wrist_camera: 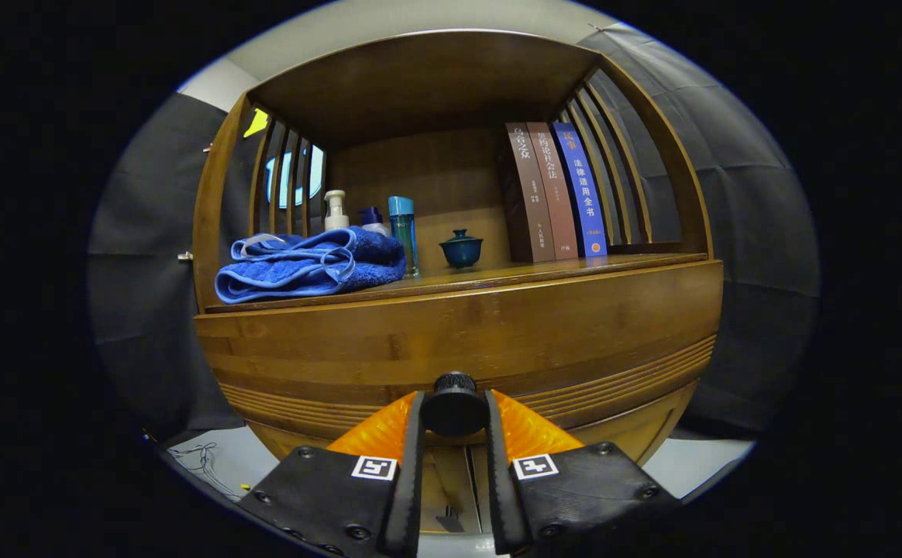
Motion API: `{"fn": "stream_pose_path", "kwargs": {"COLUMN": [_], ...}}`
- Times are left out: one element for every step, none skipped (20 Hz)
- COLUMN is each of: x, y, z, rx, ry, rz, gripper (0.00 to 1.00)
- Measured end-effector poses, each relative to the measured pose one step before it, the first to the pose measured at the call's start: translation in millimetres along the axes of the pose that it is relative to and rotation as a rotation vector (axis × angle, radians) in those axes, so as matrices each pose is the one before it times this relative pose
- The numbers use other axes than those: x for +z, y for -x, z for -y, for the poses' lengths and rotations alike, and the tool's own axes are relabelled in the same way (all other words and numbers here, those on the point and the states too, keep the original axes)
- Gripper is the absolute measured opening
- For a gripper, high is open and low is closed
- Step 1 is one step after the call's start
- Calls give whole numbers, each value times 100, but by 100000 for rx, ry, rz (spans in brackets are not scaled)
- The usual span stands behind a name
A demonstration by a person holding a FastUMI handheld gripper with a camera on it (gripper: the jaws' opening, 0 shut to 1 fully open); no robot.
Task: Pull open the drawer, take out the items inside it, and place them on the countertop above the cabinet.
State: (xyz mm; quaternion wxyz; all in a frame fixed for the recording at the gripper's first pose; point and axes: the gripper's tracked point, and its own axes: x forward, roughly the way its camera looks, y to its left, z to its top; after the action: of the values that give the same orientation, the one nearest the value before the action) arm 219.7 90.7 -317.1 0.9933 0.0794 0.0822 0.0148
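Note:
A wooden cabinet fills the view, with its drawer front (459,333) just ahead of my fingers. A round black knob (454,403) sticks out of the drawer front, and my gripper (455,411) is shut on the knob, one finger pressing each side. The drawer looks closed or barely out; its inside is hidden. Above it runs the wooden countertop (497,273) under an open shelf alcove.
On the countertop lie a folded blue towel (311,263), a white pump bottle (335,209), a tall blue bottle (403,225), a small lidded teal cup (461,248) and three upright books (552,190). Slatted wooden sides flank the alcove. Pale floor shows below.

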Motion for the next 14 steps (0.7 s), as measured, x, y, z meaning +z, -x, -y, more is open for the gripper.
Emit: {"fn": "stream_pose_path", "kwargs": {"x": [-46, -18, 0, -1, -57, 13, -117, 1, -40, -83, 8, -64, -162, -125], "y": [726, 853, 1028, 881, 1059, 994, 892, 911, 940, 819, 744, 747, 620, 737], "z": [12, 15, -6, 48, -14, -44, -88, 34, 28, -17, -26, 42, -6, 5], "rx": [-125, -151, -254, -477, -353, -166, -53, 4, -38, -104, -135, 0, -76, -150], "ry": [462, 371, 122, -561, -283, -99, 245, 878, 572, 299, 299, 621, 246, -69], "rz": [81, 179, 177, 305, 287, 327, -21, -225, -290, -379, -187, -271, -500, -375], "gripper": [40, 40, 40, 40, 40, 40, 40, 40, 40, 40, 40, 40, 40, 40]}}
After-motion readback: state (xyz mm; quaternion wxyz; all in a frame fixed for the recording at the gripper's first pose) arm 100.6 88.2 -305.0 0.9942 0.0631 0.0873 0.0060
